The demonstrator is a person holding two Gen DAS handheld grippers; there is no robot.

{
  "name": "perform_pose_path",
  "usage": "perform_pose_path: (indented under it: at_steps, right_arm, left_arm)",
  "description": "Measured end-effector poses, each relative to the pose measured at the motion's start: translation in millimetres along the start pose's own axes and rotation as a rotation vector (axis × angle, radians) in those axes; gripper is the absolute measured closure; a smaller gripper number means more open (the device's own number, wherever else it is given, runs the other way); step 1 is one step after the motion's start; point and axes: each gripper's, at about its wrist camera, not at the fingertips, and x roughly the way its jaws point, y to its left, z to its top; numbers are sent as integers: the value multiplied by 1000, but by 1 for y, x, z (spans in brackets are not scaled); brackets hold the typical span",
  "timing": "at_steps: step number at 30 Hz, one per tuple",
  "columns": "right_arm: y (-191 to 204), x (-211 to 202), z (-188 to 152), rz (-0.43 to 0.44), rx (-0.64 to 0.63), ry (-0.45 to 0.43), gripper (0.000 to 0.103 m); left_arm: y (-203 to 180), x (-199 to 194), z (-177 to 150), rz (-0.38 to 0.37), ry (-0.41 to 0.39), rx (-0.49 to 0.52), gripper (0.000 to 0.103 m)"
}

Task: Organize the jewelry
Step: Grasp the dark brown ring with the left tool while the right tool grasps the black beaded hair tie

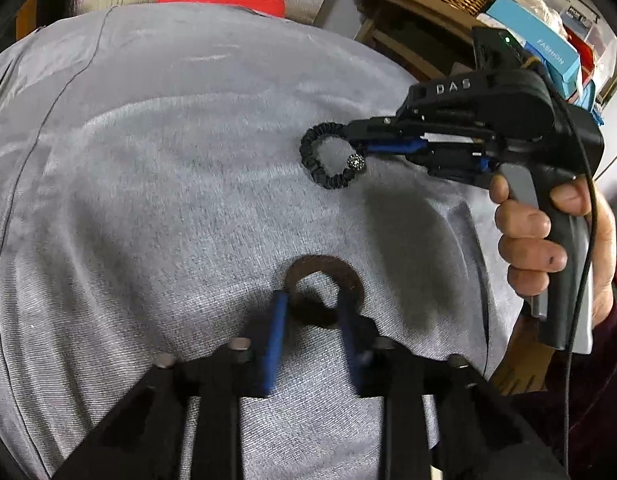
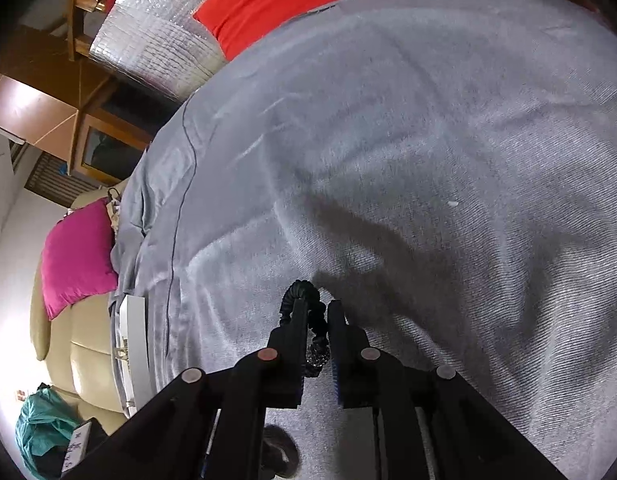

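on the grey bedspread (image 1: pixel 156 168), the left gripper (image 1: pixel 312 300) has its blue fingers (image 1: pixel 277 332) a little apart, straddling the near edge of a brown hair tie (image 1: pixel 324 280) that lies flat on the cloth, and the pads do not look pressed onto it. the right gripper (image 1: pixel 358 148), held in a hand (image 1: pixel 548 240) at the right, has its jaws almost together on a black ruffled hair tie with a sparkly bead (image 1: pixel 328 156), which rests against the bedspread well beyond the brown one. a red cushion (image 2: pixel 264 4) lies at the far edge.

Light: even, soft indoor | Shadows: dark patches on grey cloth (image 1: pixel 156 184) beyond my tongs | Glare: white blowout left of my right tongs | Blur: my near fingers soft | Edges: heavy fisheye bend, black corners
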Motion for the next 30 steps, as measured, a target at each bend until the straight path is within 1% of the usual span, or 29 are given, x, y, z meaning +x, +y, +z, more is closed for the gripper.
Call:
perform_pose_path:
  at_steps: [5, 7, 8, 14, 18, 19, 20, 21, 26, 30]
  right_arm:
    - [1, 10, -2, -25, 1, 30, 89]
    - [1, 14, -3, -28, 4, 42, 87]
    - [2, 16, -4, -28, 3, 47, 84]
    - [6, 19, -7, -48, -21, 48, 83]
    - [12, 19, -9, -76, -59, 23, 83]
    - [14, 18, -10, -82, -67, 12, 86]
    - [17, 16, -10, -90, -78, 1, 91]
    - [18, 15, -10, -90, -85, -6, 92]
    - [23, 1, -8, -54, -91, -64, 92]
    - [23, -6, -7, -42, -82, -90, 92]
  left_arm:
    - [-4, 7, 1, 8, -2, 25, 83]
    - [-3, 7, 2, 5, 0, 23, 83]
    - [-3, 8, 3, 1, 5, 22, 83]
    - [5, 8, 7, -6, 9, 0, 83]
    - [1, 9, 7, 7, -1, 12, 83]
    - [1, 8, 6, 10, -6, 16, 84]
    - [0, 7, 6, 16, -13, 22, 89]
    - [-2, 5, 4, 22, -17, 27, 94]
    - [-2, 1, 5, 30, -43, 27, 96]
    - [0, -5, 4, 24, -55, 22, 96]
